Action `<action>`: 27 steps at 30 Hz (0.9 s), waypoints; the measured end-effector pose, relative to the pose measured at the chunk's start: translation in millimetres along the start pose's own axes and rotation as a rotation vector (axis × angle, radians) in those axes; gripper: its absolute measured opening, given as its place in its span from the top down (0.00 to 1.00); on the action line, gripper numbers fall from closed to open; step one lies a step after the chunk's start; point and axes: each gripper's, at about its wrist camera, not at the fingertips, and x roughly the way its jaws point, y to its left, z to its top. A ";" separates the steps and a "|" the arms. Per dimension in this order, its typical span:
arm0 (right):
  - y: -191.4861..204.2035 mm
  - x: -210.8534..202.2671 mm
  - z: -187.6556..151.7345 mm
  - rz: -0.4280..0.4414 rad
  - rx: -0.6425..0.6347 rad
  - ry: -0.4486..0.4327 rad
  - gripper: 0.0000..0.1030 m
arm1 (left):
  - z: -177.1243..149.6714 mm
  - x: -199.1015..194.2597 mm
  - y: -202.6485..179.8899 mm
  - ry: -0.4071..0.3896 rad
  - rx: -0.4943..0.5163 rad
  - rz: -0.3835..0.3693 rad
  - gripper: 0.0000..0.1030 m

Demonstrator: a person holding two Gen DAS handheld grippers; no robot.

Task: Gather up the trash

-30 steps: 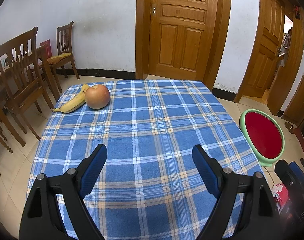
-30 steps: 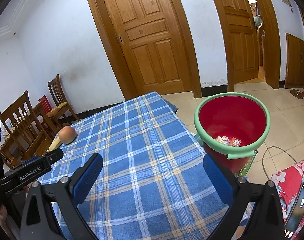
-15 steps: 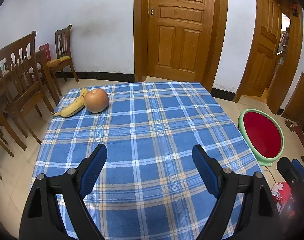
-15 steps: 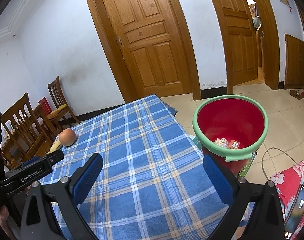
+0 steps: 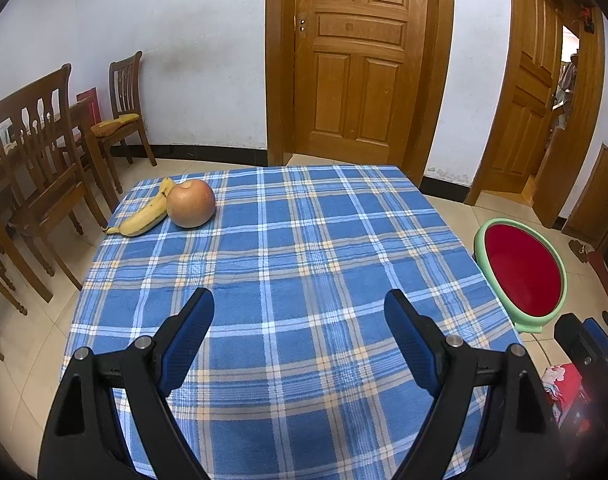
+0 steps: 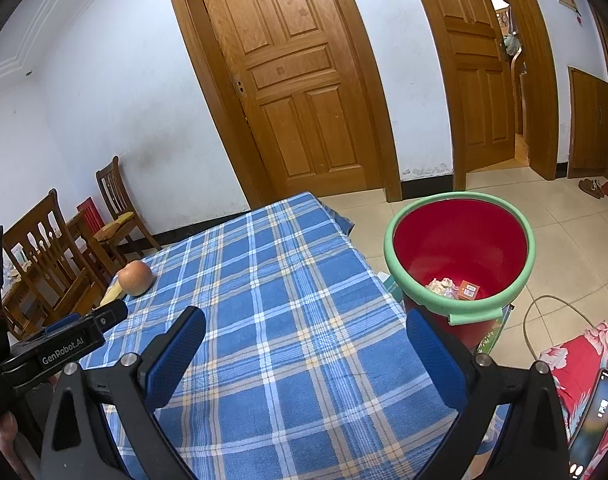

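Both my grippers, left gripper (image 5: 298, 316) and right gripper (image 6: 304, 332), gape wide, empty. Trash (image 6: 452, 288) sits in red bucket (image 6: 460, 204) beside desk (image 5: 304, 240); only banana (image 5: 144, 216), apple (image 5: 191, 203) remain. Looks near done.

A blue plaid tablecloth (image 5: 288, 280) covers the tabletop. At its far left corner lie a banana (image 5: 144, 216) and a round apple (image 5: 191, 203), touching each other (the banana nearer the edge). On the tiled floor (image 6: 564, 216) beside the tabletop stands a red bucket (image 6: 460, 236) with a green rim.
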 end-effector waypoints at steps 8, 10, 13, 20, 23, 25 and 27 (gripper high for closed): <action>-0.5 -0.2 -0.6 0.001 -0.001 0.000 0.01 | 0.3 -0.7 -0.3 -0.001 -0.001 -0.001 0.16; -0.5 0.1 0.0 0.002 0.000 0.000 0.01 | 0.0 -0.6 0.3 0.000 -0.001 -0.001 0.16; -0.2 0.5 0.0 0.002 -0.001 -0.001 0.01 | 0.0 -0.6 0.3 -0.001 0.000 0.000 0.16; -0.2 -0.1 -1.0 0.001 0.000 -0.001 0.01 | -0.2 -0.6 0.3 0.000 -0.001 0.000 0.16; -0.2 -0.1 -1.1 0.001 0.000 -0.002 0.01 | 0.1 -0.7 -0.2 -0.001 0.000 0.000 0.16; -0.2 -0.3 -1.6 0.002 0.000 -0.001 0.01 | -0.3 -0.5 0.3 -0.001 -0.001 0.000 0.16; -0.2 -0.1 -1.1 0.003 -0.002 -0.002 0.01 | 0.2 -0.6 -0.3 0.000 0.000 -0.001 0.16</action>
